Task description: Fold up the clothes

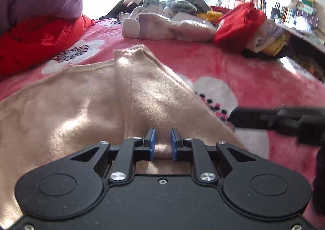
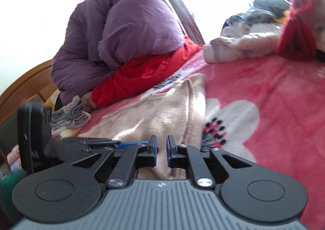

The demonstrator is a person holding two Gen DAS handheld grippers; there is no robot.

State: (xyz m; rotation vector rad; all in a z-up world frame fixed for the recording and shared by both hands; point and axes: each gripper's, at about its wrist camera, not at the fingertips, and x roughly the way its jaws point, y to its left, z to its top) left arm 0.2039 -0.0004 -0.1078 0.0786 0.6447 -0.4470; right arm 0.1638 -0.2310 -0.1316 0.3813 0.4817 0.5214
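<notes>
A fuzzy beige sweater [image 1: 85,95] lies spread on the pink flowered blanket [image 1: 223,63]. Its near edge is gathered up into a ridge that runs to my left gripper [image 1: 163,136], whose blue pads are shut on a fold of it. In the right wrist view the same sweater [image 2: 162,108] rises between the pads of my right gripper [image 2: 161,145], which is also shut on the fabric. The two grippers sit close side by side at the near hem. The right gripper [image 1: 232,117] shows blurred at the sweater's right edge in the left wrist view.
A purple duvet [image 2: 121,32] rests on a red jacket [image 2: 142,71] at the left by the wooden headboard [image 2: 26,85]. A heap of unfolded clothes [image 1: 168,22] and a red garment [image 1: 239,24] lie at the far end. Bookshelves [image 1: 294,12] stand on the right.
</notes>
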